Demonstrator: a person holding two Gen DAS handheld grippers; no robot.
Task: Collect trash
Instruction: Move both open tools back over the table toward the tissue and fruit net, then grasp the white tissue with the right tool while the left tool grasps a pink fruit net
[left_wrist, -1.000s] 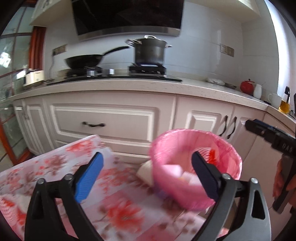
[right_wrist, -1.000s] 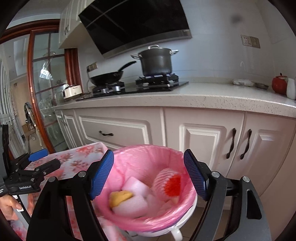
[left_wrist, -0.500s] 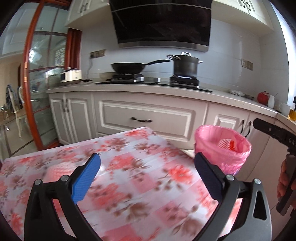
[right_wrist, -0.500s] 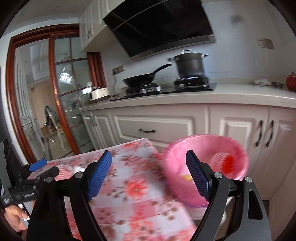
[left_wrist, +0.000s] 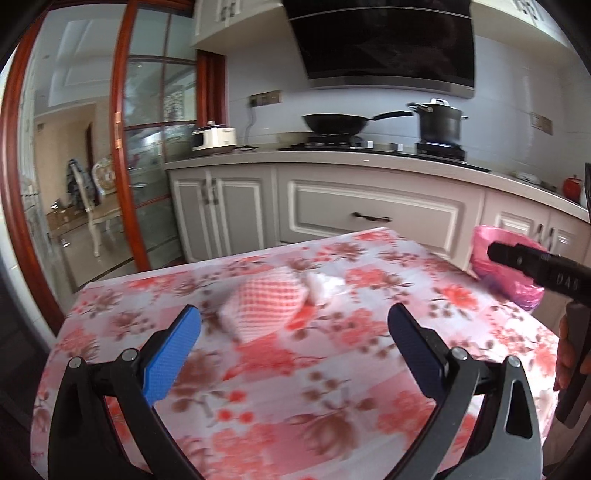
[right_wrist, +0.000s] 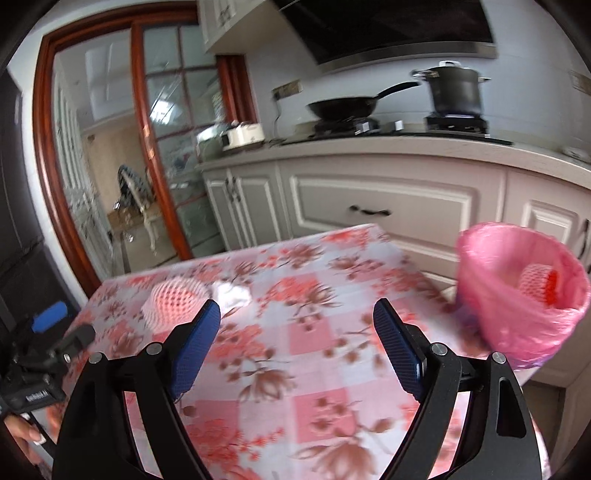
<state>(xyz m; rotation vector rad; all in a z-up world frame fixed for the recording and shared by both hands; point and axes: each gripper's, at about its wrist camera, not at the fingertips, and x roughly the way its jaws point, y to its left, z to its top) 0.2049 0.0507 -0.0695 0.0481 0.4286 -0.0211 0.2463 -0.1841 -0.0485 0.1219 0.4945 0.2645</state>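
- Left wrist view: the left gripper (left_wrist: 293, 341), jaws spread and empty, points over a floral tablecloth (left_wrist: 369, 387). A pink foam net (left_wrist: 264, 297) and a white crumpled wrapper (left_wrist: 325, 286) lie touching, not yet collected. The pink-lined bin (left_wrist: 498, 266) sits at the table's far right corner.
- Right wrist view: the right gripper (right_wrist: 297, 343), jaws just opened wider, holds nothing. The bin already contains a foam net with something red (right_wrist: 537, 284). Two items apparently remain.

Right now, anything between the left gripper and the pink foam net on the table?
No. In the left wrist view only bare flowered tablecloth lies between the open left gripper and the pink foam net.
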